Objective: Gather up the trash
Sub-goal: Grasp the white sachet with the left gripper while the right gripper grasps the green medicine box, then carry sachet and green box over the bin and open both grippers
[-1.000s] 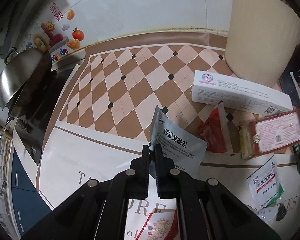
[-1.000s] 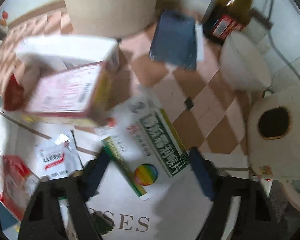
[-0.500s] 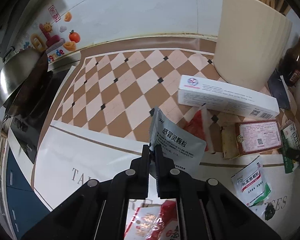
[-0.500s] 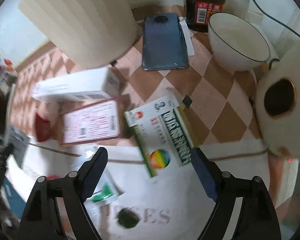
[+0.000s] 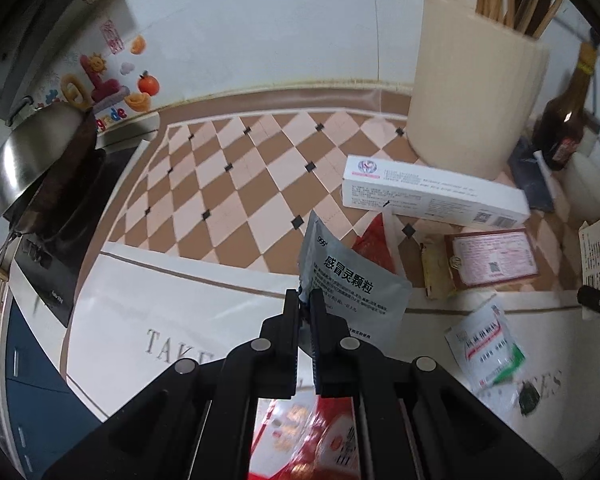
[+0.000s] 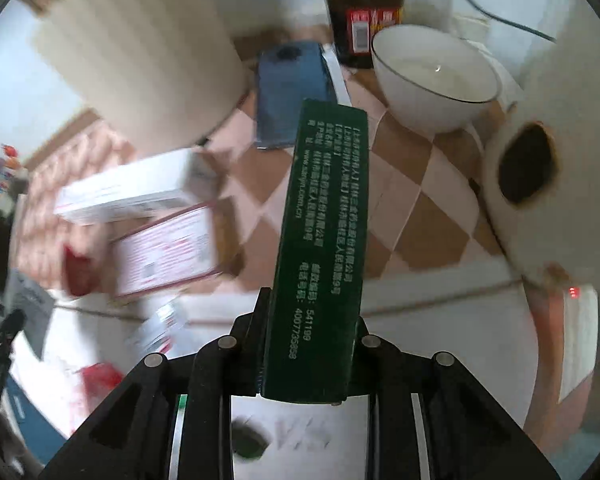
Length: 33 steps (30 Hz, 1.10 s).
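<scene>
Left tongs (image 5: 305, 304) pinch a grey foil medicine sachet (image 5: 350, 280); right tongs (image 6: 308, 320) clamp a dark green cardboard box (image 6: 320, 240) above the bench (image 6: 440, 340).

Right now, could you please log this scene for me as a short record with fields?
left tool: shut on the grey sachet, held clear of the counter
right tool: shut on the green box, lifted
still on counter: long white box, red-framed box, white-green sachet, red wrapper
not trash, nearby: white bowl, brown bottle, blue phone
surface: checked counter
</scene>
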Each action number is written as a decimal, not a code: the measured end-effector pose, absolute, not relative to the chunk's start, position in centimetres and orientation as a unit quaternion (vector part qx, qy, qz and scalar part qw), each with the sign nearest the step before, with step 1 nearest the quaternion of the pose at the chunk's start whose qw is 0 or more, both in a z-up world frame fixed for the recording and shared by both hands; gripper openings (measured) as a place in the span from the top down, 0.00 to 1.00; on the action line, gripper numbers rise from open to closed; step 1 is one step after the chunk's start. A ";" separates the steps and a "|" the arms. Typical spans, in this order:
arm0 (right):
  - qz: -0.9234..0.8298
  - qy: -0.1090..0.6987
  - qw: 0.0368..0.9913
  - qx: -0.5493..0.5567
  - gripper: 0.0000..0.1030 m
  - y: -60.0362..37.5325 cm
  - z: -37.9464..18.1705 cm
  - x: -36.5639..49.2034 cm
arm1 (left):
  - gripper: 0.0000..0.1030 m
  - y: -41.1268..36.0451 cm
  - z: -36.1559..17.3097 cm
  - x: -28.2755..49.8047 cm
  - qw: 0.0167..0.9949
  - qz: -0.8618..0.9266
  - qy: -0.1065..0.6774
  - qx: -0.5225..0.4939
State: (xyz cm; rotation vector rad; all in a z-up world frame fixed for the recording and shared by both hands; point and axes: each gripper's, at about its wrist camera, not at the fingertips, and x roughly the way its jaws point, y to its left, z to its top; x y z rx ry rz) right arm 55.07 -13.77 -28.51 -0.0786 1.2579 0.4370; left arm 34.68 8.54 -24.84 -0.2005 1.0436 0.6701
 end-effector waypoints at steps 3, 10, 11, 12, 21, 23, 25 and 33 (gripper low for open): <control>0.220 0.562 0.798 -0.019 0.75 -14.5 -25.9 50.7 | 0.97 7.9 -22.9 31.8 0.824 0.300 0.472 -0.093; 0.249 0.524 0.815 0.006 0.75 -14.1 -21.0 36.9 | 0.97 6.0 -20.0 22.1 0.853 0.239 0.454 -0.096; 0.249 0.523 0.815 0.009 0.75 -14.4 -20.6 34.8 | 0.97 5.8 -20.0 20.1 0.854 0.225 0.457 -0.102; 0.250 0.524 0.814 0.015 0.75 -14.6 -20.6 32.6 | 0.97 5.7 -20.1 18.9 0.854 0.215 0.461 -0.106; 0.248 0.595 0.764 0.028 0.75 -15.9 -28.2 15.4 | 0.97 5.6 -29.2 6.2 0.788 0.169 0.575 -0.140; 0.245 0.622 0.743 0.036 0.75 -16.2 -31.8 13.2 | 0.97 5.8 -33.4 4.9 0.762 0.168 0.605 -0.158; 0.240 0.653 0.717 0.044 0.75 -16.6 -37.0 11.4 | 0.97 5.9 -38.9 4.3 0.731 0.167 0.637 -0.178; 0.218 0.728 0.648 0.055 0.75 -16.5 -60.3 9.7 | 0.97 5.6 -63.8 6.1 0.642 0.169 0.700 -0.262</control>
